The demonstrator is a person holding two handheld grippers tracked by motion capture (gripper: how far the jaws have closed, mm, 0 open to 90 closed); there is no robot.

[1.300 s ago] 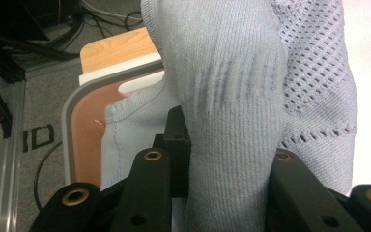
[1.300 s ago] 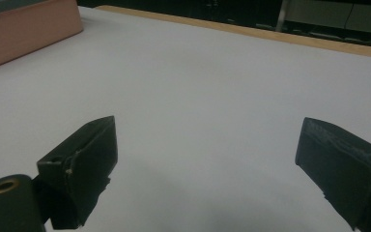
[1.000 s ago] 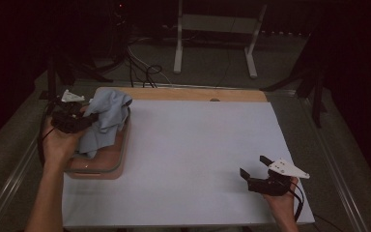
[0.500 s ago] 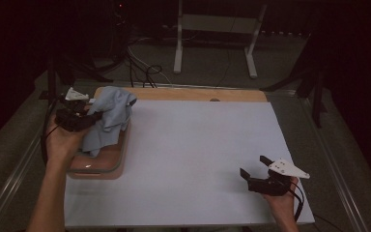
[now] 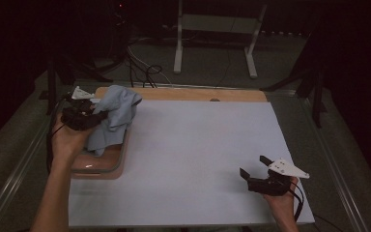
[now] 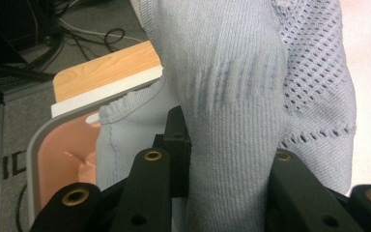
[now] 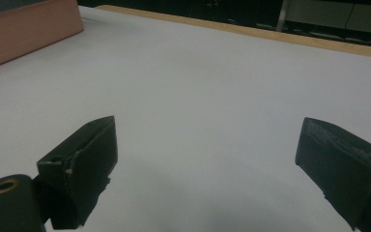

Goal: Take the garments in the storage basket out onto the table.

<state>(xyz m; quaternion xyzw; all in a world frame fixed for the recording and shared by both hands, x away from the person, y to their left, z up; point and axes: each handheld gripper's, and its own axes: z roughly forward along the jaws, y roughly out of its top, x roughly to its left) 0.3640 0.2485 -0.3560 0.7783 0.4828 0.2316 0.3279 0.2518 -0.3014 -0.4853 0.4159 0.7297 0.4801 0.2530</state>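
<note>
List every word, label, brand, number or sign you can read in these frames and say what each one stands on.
"ID": dark letters, cut off at the frame edge, on the grey surface left of the pink plastic bin in the left gripper view; possibly part of a longer word.
No readable text on the pale blue knitted cloth, the white table sheet or the black jaws.

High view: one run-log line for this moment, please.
left gripper: shut on blue cloth | cloth: over tray | right gripper: open
</note>
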